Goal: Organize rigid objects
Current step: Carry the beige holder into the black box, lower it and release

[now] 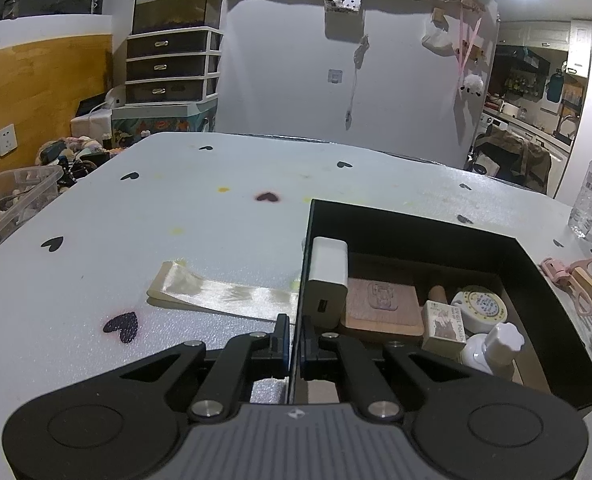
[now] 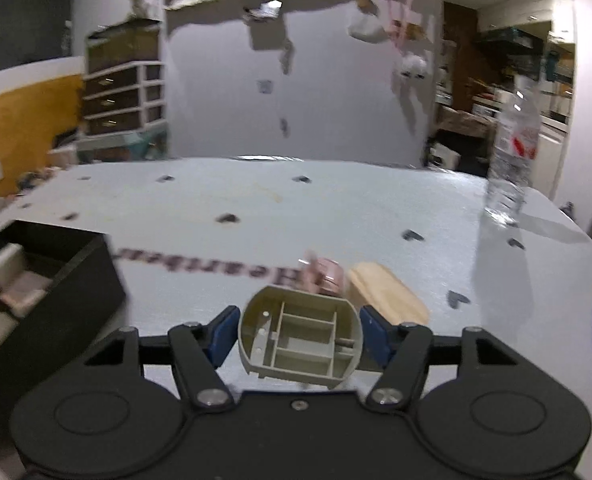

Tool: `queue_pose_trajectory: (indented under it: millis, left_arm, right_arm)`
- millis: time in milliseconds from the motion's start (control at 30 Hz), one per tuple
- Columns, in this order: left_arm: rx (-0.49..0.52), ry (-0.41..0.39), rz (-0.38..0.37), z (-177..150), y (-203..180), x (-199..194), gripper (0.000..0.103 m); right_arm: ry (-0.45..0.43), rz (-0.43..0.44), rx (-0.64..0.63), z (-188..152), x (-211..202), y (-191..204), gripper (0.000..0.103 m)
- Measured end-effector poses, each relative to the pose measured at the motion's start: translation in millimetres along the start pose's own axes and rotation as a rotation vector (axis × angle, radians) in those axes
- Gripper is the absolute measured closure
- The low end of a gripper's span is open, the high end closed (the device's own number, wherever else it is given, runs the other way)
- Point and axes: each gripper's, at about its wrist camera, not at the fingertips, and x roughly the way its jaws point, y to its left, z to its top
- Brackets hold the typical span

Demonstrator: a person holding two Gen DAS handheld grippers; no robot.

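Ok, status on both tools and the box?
Left tool shut on black box wall. Right tool clamps beige plastic part. Wooden block and pink item just beyond it.

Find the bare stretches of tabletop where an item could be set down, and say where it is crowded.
Free: the table beyond the ribbon, left of the black box; also between box and water bottle. Crowded: inside the box, and around the pink curler and wooden piece.
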Motion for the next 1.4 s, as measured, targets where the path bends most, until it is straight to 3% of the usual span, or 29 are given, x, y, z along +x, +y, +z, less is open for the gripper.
queue_pose_trajectory:
  millis: [200,433,600,733,867,1033,1167,1267,1400]
  left_arm:
    - [0.0,-0.009,-0.01,1,1,-2,0.1]
    - [0.005,-0.027,-0.022,1,3,-4,0.1]
    - [0.008,-0.035,-0.032,1,4,-6,0.1]
    - [0.008,-0.046,-0.041,1,5,-8,0.1]
    - [0.003,-0.055,-0.053,-1,7,-9,0.1]
    - [0.006,-0.054,-0.065,0,9,-8,0.099]
    - [0.0,-0.055,-0.075,0,11,-8,0.099]
    - [-0.004,-0.055,-0.079,0,12,-8,0.099]
    - [-0.005,-0.054,-0.081,0,12,-7,0.099]
  right_arm:
    - [-0.03,0.203,0.023,19,-25,20,0.037]
    - [-0.031,0.451,-0.042,59,-31,75,0.037]
    - [0.081,0.565,0.016,80,-16,117,0.037]
    - [0.254,0.642,0.139,89,3,139,0.037]
    - [0.404,0.674,0.246,86,21,159,0.037]
    - [0.541,0.634,0.276,68,43,184,0.037]
    - [0.596,0.561,0.298,56,62,191,0.035]
    - [0.604,0.519,0.339,53,72,191,0.023]
    - [0.612,0.545,0.35,52,75,187,0.026]
